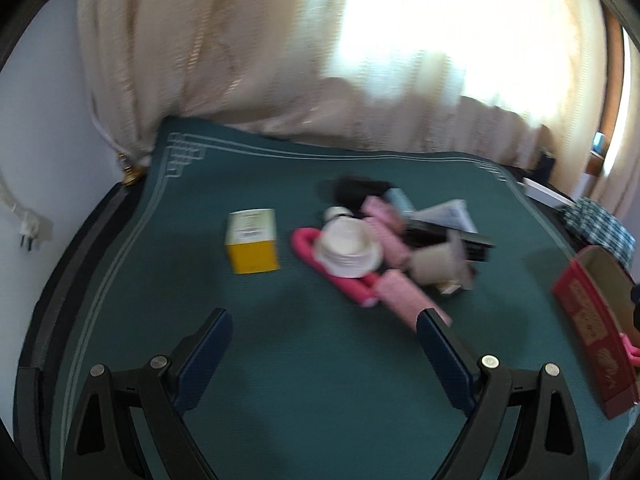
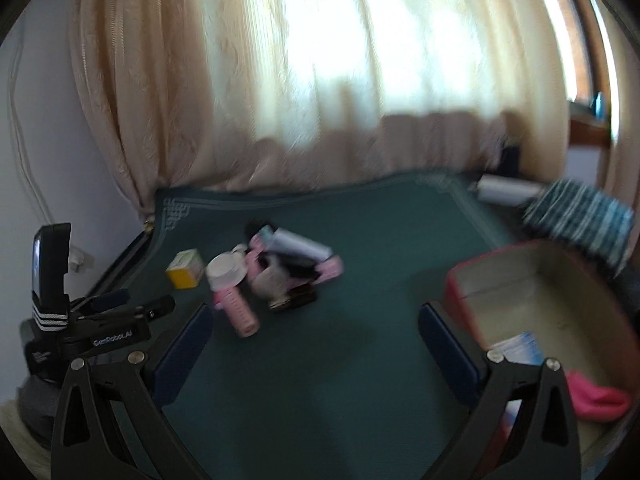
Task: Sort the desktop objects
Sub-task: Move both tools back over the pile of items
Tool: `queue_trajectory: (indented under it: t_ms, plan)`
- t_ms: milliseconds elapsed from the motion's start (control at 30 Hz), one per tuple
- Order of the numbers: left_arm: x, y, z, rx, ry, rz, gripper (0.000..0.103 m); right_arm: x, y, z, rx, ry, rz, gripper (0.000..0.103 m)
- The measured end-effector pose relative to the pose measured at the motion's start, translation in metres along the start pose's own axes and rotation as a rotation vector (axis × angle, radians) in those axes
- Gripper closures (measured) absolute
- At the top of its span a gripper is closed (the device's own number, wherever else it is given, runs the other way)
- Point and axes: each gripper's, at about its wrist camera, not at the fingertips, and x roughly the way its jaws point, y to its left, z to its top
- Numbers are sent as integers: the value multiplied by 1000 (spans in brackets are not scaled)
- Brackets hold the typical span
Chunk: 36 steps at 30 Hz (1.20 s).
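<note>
We list the desk, under a green mat with white border lines, from left to right.

1. Left claw: jaws spread wide, nothing between them, above bare mat. In the right wrist view its body shows at the far left.
2. Yellow-and-white box: upright, alone, well apart from the heap.
3. Central heap, blurred:
   - a white round lidded container resting on a bright pink curved piece;
   - pale pink rollers lying crossed beside it;
   - a beige cup on its side;
   - folded white paper;
   - black items at the far edge, which we cannot identify.
4. Right claw: jaws spread wide and empty, above bare mat between the heap and the box.
5. Red cardboard box, open-topped, at the right: it holds a pink item and a white-and-blue packet.
6. Checked cloth: beyond the box.
7. Cream curtain: behind the desk.
</note>
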Motion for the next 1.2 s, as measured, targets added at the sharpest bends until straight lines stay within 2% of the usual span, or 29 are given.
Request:
queue_trajectory:
  t_ms: [133,200,267,400,467,600,667,800,933,1200]
  plan:
    - [12,28,3,-36,10,34,8,34,0,-3,72,130,62,0]
    - [21,40,6,-50,20,50,8,46,7,-7,49,158,47,0]
    - [33,49,10,-62,35,62,8,51,18,-10,-1,153,7,0]
    - [57,60,19,-84,65,75,8,49,51,-12,-167,59,-126,0]
    - [70,62,24,-82,81,87,8,51,61,-10,-197,58,-156,0]
    - [95,62,33,-67,107,102,8,75,55,-8,-139,157,-53,0]
    - [105,61,37,-66,116,102,8,81,53,-11,-130,173,-59,1]
    - [123,59,48,-60,125,116,8,96,51,-15,-98,214,-9,4]
    - [136,60,54,-62,130,130,8,107,47,-17,-55,249,46,11]
    - [157,69,56,-87,147,122,8,122,57,-20,-82,281,84,15]
